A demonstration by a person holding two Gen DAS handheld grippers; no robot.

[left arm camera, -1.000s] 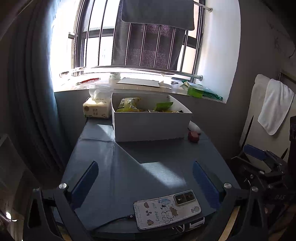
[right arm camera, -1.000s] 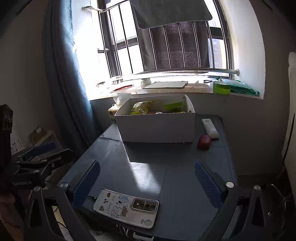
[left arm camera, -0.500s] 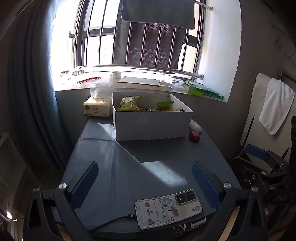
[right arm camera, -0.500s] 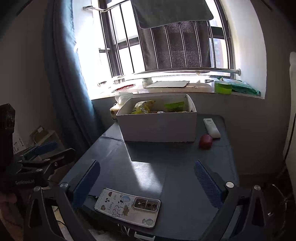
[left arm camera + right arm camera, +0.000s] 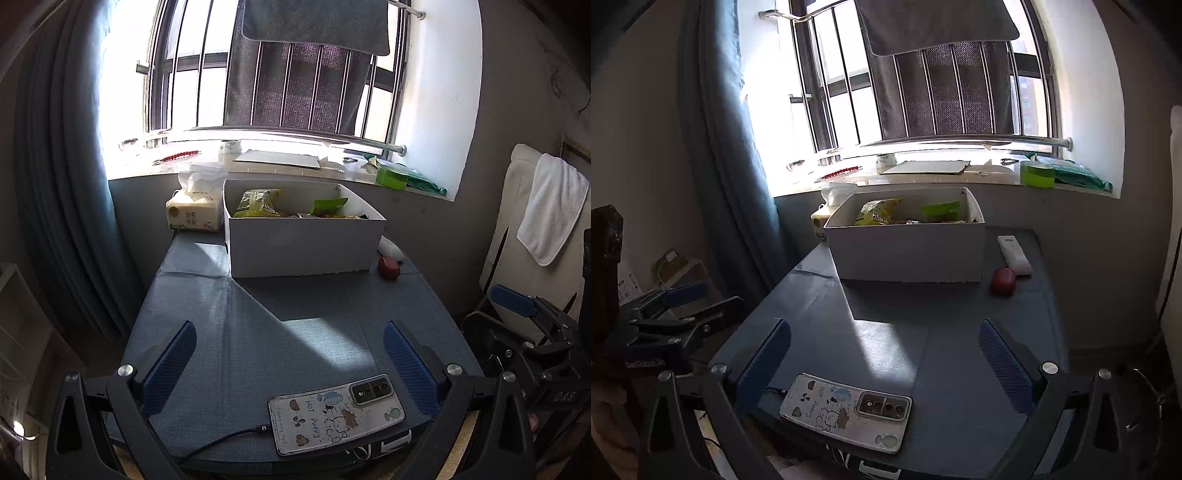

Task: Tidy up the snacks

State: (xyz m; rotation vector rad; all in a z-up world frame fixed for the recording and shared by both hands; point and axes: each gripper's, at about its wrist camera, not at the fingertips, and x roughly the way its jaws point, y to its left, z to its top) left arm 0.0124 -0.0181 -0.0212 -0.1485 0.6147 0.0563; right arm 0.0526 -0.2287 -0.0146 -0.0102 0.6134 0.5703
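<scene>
At the near edge of the blue-covered surface both grippers hang with their jaws spread wide and nothing between them: the left gripper and the right gripper each show two blue-padded fingers well apart, above the cloth and not touching it. Just under them, close to the front edge, a phone lies face down in a cartoon-printed case, a dark cable plugged into its left end. Beyond a bright patch of sunlight on the cloth, a white box stands toward the far end of the surface, open on top, with the snacks inside it: a yellow packet at the left and a green packet nearer the middle, with other wrappers between and behind them too small to make out. Beside the box's right front corner sits a small red round thing, and just behind that a white remote lies flat. On the box's far left a tissue pack rests against the wall under the windowsill, where a green tub sits at the right end. A white towel hangs over something pale at the right of the room.
</scene>
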